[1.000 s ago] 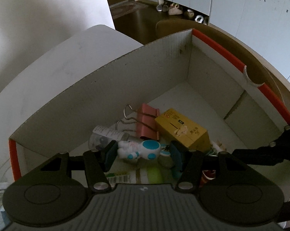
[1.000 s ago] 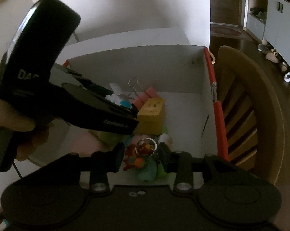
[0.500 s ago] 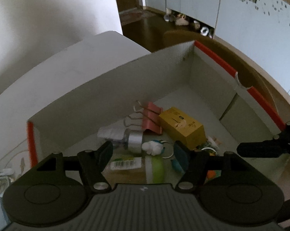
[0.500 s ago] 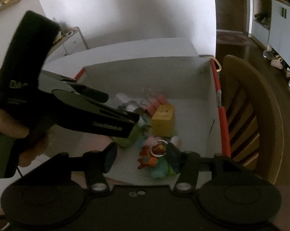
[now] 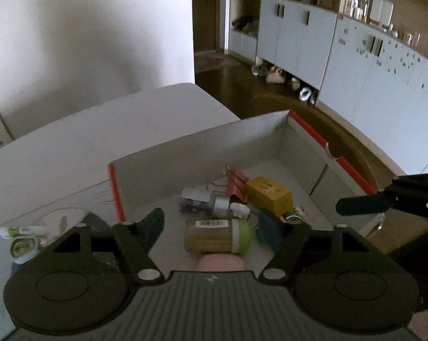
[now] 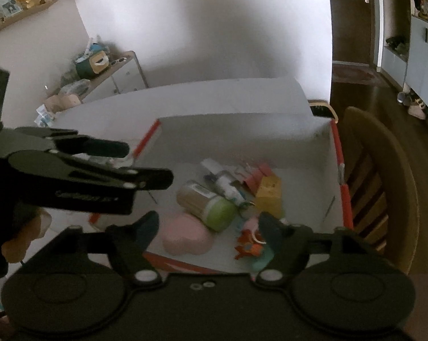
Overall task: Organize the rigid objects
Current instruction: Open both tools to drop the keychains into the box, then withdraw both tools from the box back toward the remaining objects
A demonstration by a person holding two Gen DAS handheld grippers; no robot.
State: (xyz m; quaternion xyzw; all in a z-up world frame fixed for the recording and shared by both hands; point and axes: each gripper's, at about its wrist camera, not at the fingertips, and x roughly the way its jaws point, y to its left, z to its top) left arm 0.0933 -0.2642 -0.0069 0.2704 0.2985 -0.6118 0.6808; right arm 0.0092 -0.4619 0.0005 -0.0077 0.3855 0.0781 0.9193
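A white cardboard box (image 5: 202, 150) with orange-red edges holds several small things: a tan tube with a green cap (image 5: 218, 237), a pink binder clip (image 5: 236, 184), a yellow box (image 5: 269, 194), a pink heart-shaped case (image 6: 185, 237) and an orange toy keychain (image 6: 249, 245). My left gripper (image 5: 211, 228) is open and empty, raised above the near side of the box. My right gripper (image 6: 207, 228) is open and empty, above the box's near edge. The box also shows in the right wrist view (image 6: 242, 133).
A wooden chair (image 6: 384, 187) stands right of the box. Small packets (image 5: 20, 237) lie on the table left of the box. A white table surface (image 5: 100, 136) lies behind the box. Cabinets (image 5: 356, 65) line the far wall.
Both grippers opened and let go: the left dropped a white-blue astronaut toy, the right the orange keychain. Both have pulled up and back from the box.
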